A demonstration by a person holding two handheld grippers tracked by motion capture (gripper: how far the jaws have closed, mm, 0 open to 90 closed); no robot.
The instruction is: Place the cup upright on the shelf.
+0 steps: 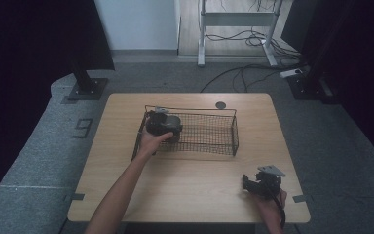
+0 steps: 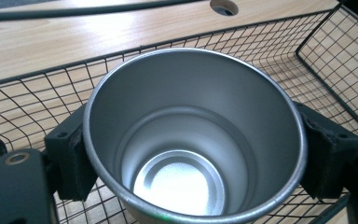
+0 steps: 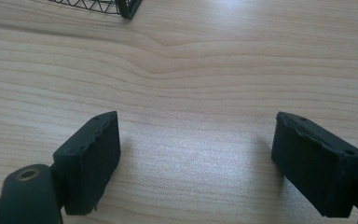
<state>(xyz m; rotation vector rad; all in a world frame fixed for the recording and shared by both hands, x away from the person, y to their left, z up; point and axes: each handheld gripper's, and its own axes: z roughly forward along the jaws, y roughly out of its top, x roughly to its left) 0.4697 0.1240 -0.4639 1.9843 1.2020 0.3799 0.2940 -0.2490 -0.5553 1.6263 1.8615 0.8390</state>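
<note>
Gripping the steel cup between our left tongs inside the wire basket, we judge release remains; our right tongs gape wide over bare bench.

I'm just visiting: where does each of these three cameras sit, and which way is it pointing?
High view: above the person's side, looking forward and down on the table; both forearms and the right gripper show.
Left gripper view: rides the left gripper, looking into the metal cup its jaws clamp, over the wire basket.
Right gripper view: looks along open jaws at bare wood.
Shared: basket, in all three.
</note>
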